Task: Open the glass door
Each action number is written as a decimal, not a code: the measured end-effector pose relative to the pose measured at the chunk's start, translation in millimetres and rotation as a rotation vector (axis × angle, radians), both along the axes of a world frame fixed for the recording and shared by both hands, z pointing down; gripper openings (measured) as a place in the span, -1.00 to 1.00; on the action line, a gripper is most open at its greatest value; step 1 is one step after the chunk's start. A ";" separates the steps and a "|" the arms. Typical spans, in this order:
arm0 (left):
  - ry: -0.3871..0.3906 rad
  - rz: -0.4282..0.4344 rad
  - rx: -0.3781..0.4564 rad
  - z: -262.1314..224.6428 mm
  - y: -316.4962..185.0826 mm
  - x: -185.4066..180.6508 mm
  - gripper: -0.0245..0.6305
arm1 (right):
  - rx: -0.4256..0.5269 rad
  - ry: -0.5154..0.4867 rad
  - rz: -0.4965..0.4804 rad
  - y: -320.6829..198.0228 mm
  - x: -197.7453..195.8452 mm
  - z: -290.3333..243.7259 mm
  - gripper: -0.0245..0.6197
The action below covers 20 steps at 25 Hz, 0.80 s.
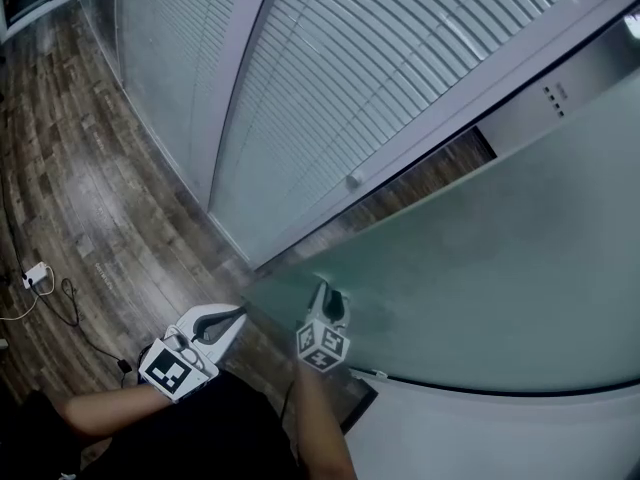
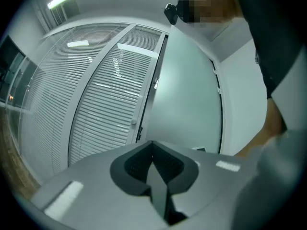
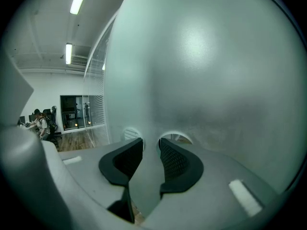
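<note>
Glass fills the gap between the jaws of the right gripper (image 3: 151, 145). They are clamped on the free edge of the glass door (image 3: 201, 71), one dark ribbed pad (image 3: 125, 158) on each face of the frosted pane. In the head view this gripper (image 1: 328, 296) points away from the person and slightly downward. Its marker cube (image 1: 322, 346) sits just behind the jaws, and the right forearm (image 1: 325, 433) runs almost straight up from the bottom edge to meet it.

The left gripper (image 2: 153, 145) has its jaws pressed together with nothing between them. Seen from the head, it (image 1: 243, 311) lies roughly level and points to the right, toward the door's lower edge. It is near that edge but apart from it. Its own cube (image 1: 168, 370) sits at the wrist end, and the left forearm (image 1: 100, 410) reaches in from the lower left corner.

The door takes up the right half of the head view as a broad pale green sheet. It stands ajar—a wedge of wooden floor (image 1: 90, 198) shows between it and the grey frame of the partition with blinds (image 1: 330, 78) behind it. A small round knob (image 1: 352, 180) sits on that frame. At the far left a white plug (image 1: 35, 276) and its dark cable lie on the floor. Past the door's edge, the right gripper view shows a bright room with ceiling lights (image 3: 76, 1) and seated people (image 3: 41, 121) far off.
</note>
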<state>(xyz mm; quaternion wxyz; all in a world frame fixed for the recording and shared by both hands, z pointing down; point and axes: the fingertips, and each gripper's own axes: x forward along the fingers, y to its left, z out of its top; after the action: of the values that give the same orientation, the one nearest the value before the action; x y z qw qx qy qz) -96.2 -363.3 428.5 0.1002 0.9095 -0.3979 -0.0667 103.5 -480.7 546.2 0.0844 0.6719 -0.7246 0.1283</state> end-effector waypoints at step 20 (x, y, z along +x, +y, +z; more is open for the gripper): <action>0.009 -0.014 -0.041 19.6 52.1 1.4 -0.93 | 0.005 -0.007 -0.086 60.8 -27.9 5.6 -0.56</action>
<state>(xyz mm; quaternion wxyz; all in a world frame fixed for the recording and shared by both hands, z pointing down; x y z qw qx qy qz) -94.7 -311.2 448.1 0.1199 0.9042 -0.4050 -0.0632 75.6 -419.9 551.7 0.0855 0.6399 -0.7533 0.1251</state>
